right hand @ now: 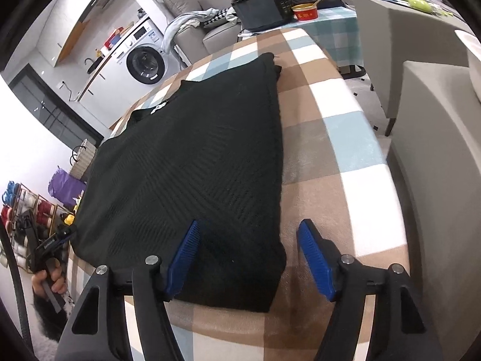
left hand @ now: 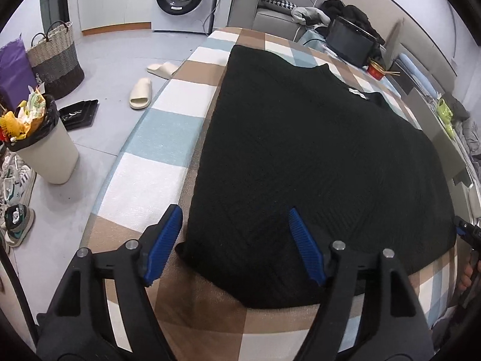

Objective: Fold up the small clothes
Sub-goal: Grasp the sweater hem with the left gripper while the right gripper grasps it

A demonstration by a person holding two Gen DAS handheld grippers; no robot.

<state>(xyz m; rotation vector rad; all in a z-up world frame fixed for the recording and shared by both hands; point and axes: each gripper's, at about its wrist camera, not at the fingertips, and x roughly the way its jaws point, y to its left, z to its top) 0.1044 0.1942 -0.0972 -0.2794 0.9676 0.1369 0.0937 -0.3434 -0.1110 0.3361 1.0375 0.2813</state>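
Observation:
A black knit garment (left hand: 315, 150) lies flat on a checked brown, white and blue table cover (left hand: 156, 150), a white label near its far edge. My left gripper (left hand: 236, 219) is open and empty, its blue-padded jaws astride the garment's near left corner. In the right wrist view the same garment (right hand: 192, 165) fills the middle. My right gripper (right hand: 249, 233) is open and empty over the garment's near right corner, one jaw over the cloth, the other over the cover (right hand: 330, 150). The left gripper also shows at the left edge of the right wrist view (right hand: 57, 240).
On the floor to the left are a full bin (left hand: 45, 144), a woven basket (left hand: 57, 57), slippers (left hand: 141, 90), shoes and a black tray. A washing machine (left hand: 180, 0) stands behind. A dark device (left hand: 351, 42) and red bowl (left hand: 375, 69) sit at the table's far end. Grey furniture (right hand: 436, 165) stands right.

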